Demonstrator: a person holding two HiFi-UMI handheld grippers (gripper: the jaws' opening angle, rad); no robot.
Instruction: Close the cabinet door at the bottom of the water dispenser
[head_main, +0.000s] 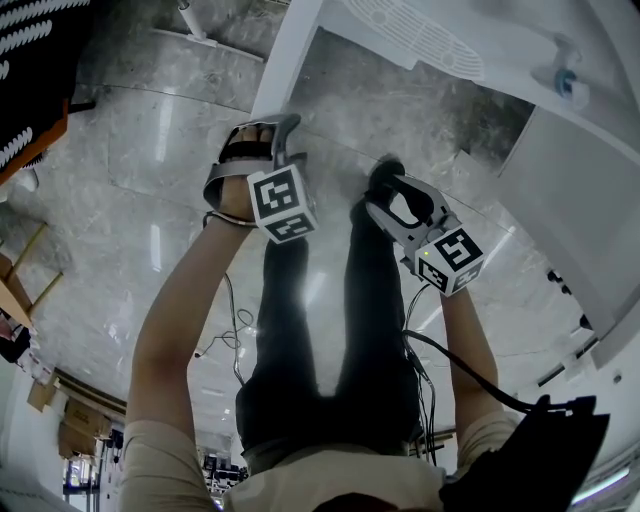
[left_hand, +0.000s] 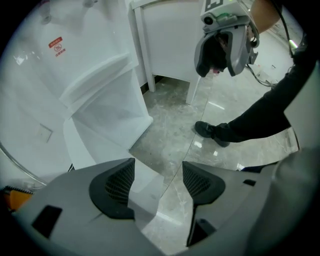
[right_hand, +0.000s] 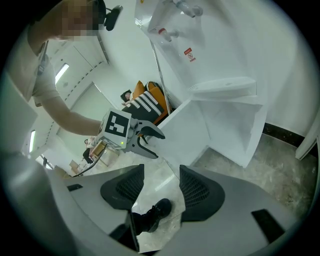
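The white water dispenser (head_main: 590, 180) (right_hand: 215, 45) stands with its bottom cabinet door (head_main: 285, 55) (right_hand: 182, 125) swung open. My left gripper (head_main: 272, 128) (left_hand: 158, 166) is open and points steeply down at the door's free edge. In the left gripper view the white door (left_hand: 95, 147) reaches into the gap near the left pad, and neither pad presses on it. The right gripper view shows that left gripper (right_hand: 150, 136) beside the door edge. My right gripper (head_main: 383, 195) (right_hand: 161, 172) is open and empty, held over the floor and a black shoe (right_hand: 157, 212).
The person's dark-trousered legs (head_main: 330, 330) stand on the marble floor (head_main: 150, 150) just in front of the dispenser. A white cabinet on legs (left_hand: 170, 40) stands behind. Cables (head_main: 225, 335) trail on the floor. A black and orange object (right_hand: 150, 102) sits to the left.
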